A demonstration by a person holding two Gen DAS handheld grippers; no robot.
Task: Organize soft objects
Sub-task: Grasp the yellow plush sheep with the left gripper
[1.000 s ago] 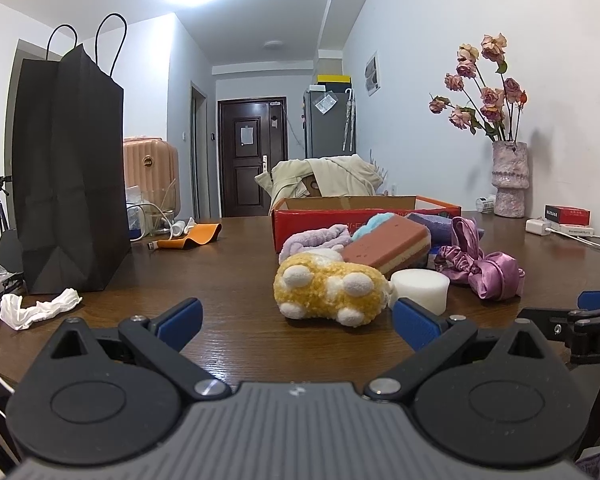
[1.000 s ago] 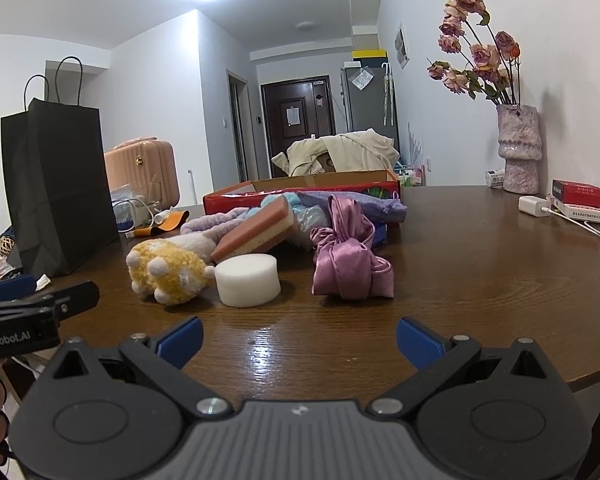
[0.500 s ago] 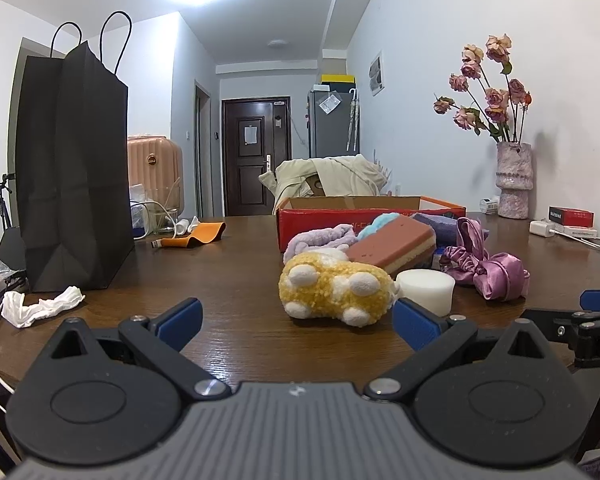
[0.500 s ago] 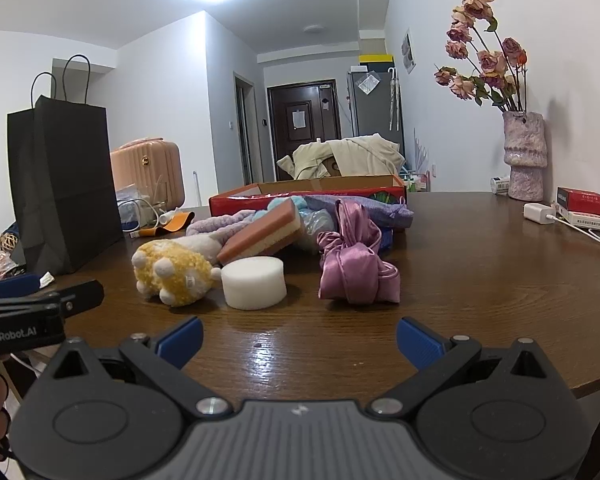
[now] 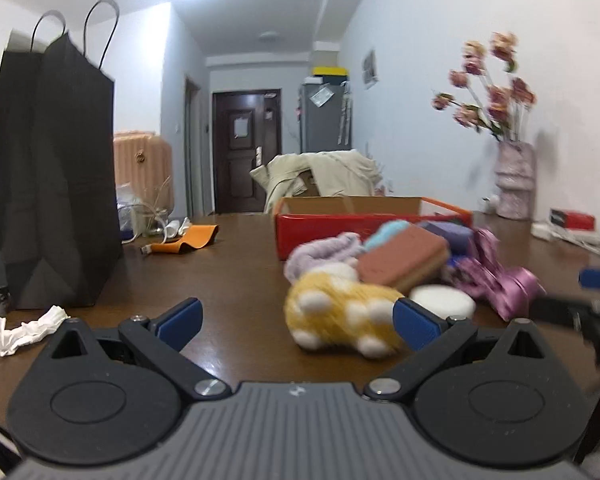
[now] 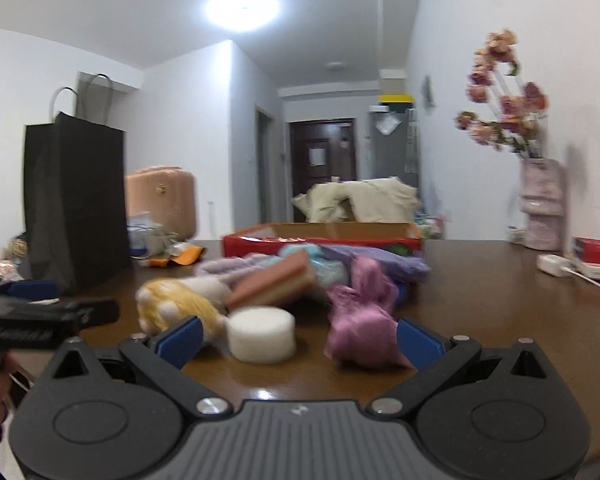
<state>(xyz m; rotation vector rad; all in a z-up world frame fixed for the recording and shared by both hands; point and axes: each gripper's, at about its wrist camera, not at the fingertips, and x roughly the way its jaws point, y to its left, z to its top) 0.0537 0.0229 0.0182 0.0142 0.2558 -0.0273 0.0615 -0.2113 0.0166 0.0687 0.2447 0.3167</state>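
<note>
A pile of soft things lies on the brown table in front of a red box (image 5: pixel 364 228) (image 6: pixel 324 240): a yellow plush toy (image 5: pixel 340 312) (image 6: pixel 176 306), a white round sponge (image 5: pixel 444 300) (image 6: pixel 262 334), a pink-brown sponge block (image 5: pixel 404 260) (image 6: pixel 276 280), a pink satin scrunchie (image 5: pixel 500 284) (image 6: pixel 360 320), a lilac fluffy band (image 5: pixel 320 252) and purple cloth (image 6: pixel 380 260). My left gripper (image 5: pixel 298 320) is open, close before the plush. My right gripper (image 6: pixel 298 338) is open, close before the white sponge and scrunchie.
A tall black paper bag (image 5: pixel 56 172) (image 6: pixel 76 196) stands at the left. A crumpled white tissue (image 5: pixel 20 328) lies near it. A vase of dried roses (image 5: pixel 514 176) (image 6: pixel 540 200), a red packet (image 5: pixel 572 218) and a white charger (image 6: pixel 554 264) sit at the right.
Both grippers have moved forward toward the pile, so the soft things look bigger and nearer. The right view has also swung; both views are motion-blurred. Jaws stay open.
</note>
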